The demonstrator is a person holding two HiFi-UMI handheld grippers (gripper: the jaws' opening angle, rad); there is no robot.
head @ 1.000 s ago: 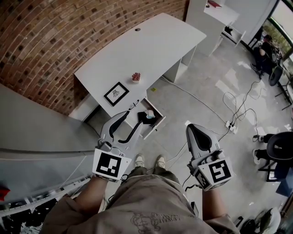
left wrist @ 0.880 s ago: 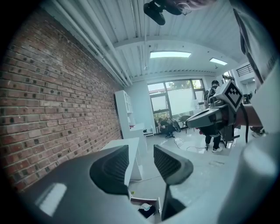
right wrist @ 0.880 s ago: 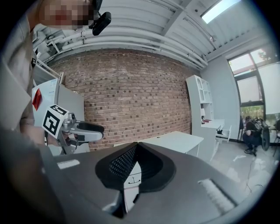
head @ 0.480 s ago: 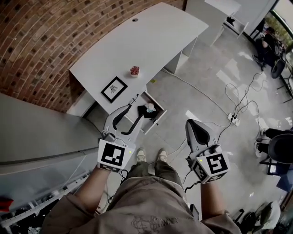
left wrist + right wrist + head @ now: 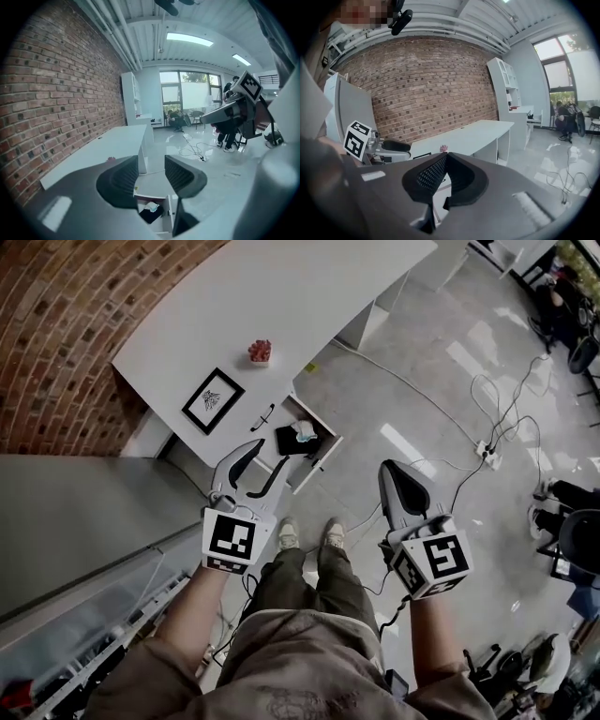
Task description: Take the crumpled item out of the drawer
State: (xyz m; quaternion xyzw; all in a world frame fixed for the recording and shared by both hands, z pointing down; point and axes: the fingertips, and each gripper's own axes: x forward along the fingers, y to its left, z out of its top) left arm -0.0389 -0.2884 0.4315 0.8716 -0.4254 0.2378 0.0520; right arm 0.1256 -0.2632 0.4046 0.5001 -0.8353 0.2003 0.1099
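From the head view, the drawer (image 5: 317, 463) stands pulled out of the white desk (image 5: 281, 296), well ahead of the person's shoes (image 5: 309, 532). The crumpled item (image 5: 303, 430), pale and bunched, lies inside the drawer at its far end, touching a dark flat thing (image 5: 289, 441) that fills the near part. The left gripper (image 5: 265, 457) is held above and just on the near side of the drawer, pointing at it with its fingers spread. That suggests it is the one meant to go in for the item. The right gripper (image 5: 389, 467) hangs to the right of the drawer over bare floor, pinched shut, seemingly kept out of the way. A picture frame (image 5: 212, 400) and a small red thing (image 5: 259, 352) sit on the desk beyond the drawer.

In the left gripper view, the left gripper (image 5: 149, 173) shows a clear gap between its two pads, with nothing in it. Below that gap lies the drawer (image 5: 168, 209), with the crumpled item (image 5: 152, 206) well short of the pads, so the reach down is not yet made.

In the right gripper view, the right gripper (image 5: 446, 157) has its pads pressed together on nothing. It faces the desk (image 5: 483, 129) and brick wall behind the drawer, not the drawer's inside.
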